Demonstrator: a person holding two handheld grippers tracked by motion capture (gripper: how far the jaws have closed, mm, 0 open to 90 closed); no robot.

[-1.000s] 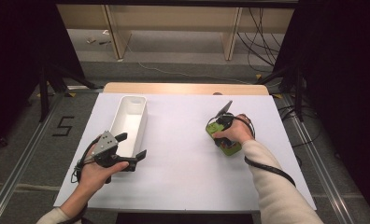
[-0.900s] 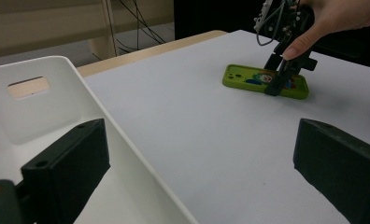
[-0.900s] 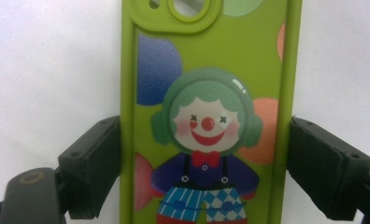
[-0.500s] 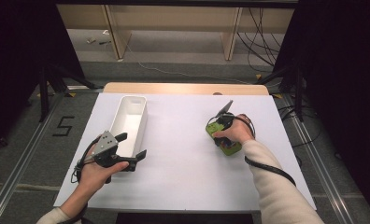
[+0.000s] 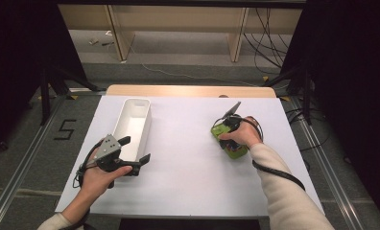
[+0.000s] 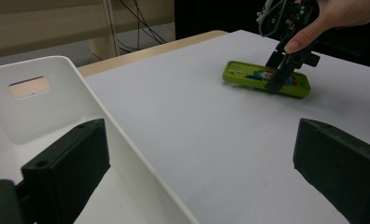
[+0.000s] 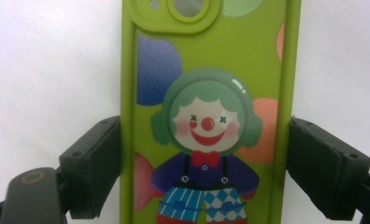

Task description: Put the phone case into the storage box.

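High view: white table (image 5: pixel 188 187) with a green phone case (image 5: pixel 229 142) lying flat on the right half, well apart from the white bin (image 5: pixel 133 125) standing on the left half. Right gripper (image 5: pixel 228 136) held by the right hand (image 5: pixel 243 135), pointing down over the case, cable looping off toward the near right. Left gripper (image 5: pixel 135 152) gripped in the left hand (image 5: pixel 99 175) at the near end of the bin, jaws spread wide, holding nothing.

Left gripper view: two black jaws rising from the bottom, far apart, empty; the left one inside the white bin (image 6: pixel 57 116), the right one over bare table (image 6: pixel 211 140). Farther off, the green phone case (image 6: pixel 262 78) flat on the tabletop, the right gripper (image 6: pixel 281 77) standing on it from above, a fingertip of the right hand (image 6: pixel 332 14) on the gripper's body.

Right gripper view: green phone case (image 7: pixel 206 93) seen close from above, printed with a clown, camera opening at the far end. Right gripper (image 7: pixel 204 172) straddling the case, one jaw on each long side; left pad at the edge, right pad just beside the edge with a thin gap, so open around the case, not clamped.
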